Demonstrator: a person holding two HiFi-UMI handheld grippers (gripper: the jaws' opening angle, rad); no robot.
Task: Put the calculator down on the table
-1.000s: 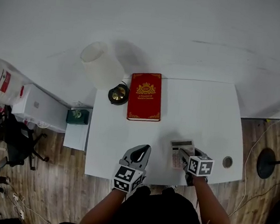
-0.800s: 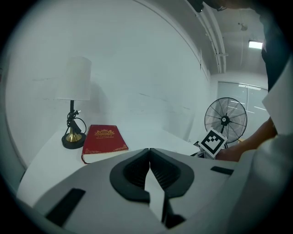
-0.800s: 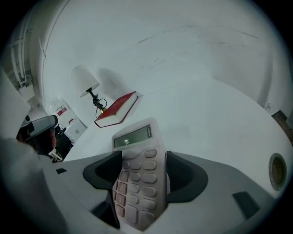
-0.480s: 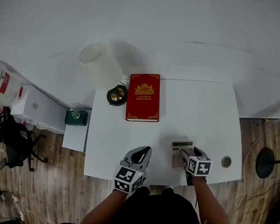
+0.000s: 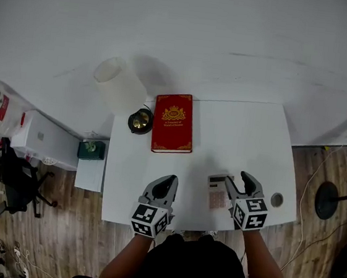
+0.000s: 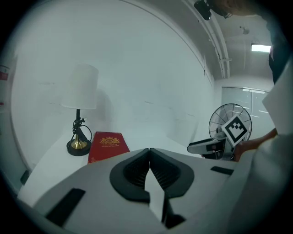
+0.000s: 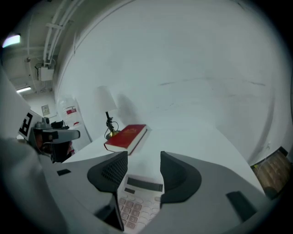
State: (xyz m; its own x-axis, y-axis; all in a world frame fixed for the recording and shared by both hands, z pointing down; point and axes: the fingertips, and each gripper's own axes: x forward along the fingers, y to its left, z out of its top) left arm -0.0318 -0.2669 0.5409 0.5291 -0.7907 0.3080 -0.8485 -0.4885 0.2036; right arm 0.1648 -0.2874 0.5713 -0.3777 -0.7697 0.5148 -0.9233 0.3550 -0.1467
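One pale, flat plastic calculator [image 5: 218, 192] lies on the white table [image 5: 242, 137] near its front edge, right of centre. Just over it the right gripper [image 5: 238, 179] has its jaws apart and closing, gripping nothing. The left gripper [image 5: 167, 181] is closed and empty.

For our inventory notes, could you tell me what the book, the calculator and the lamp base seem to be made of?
Book: red cloth or leatherette hardcover, matte, with gilt stamping. Calculator: light plastic, judging by its moulded keys and display. Lamp base: likely polished brass, from its golden shine.
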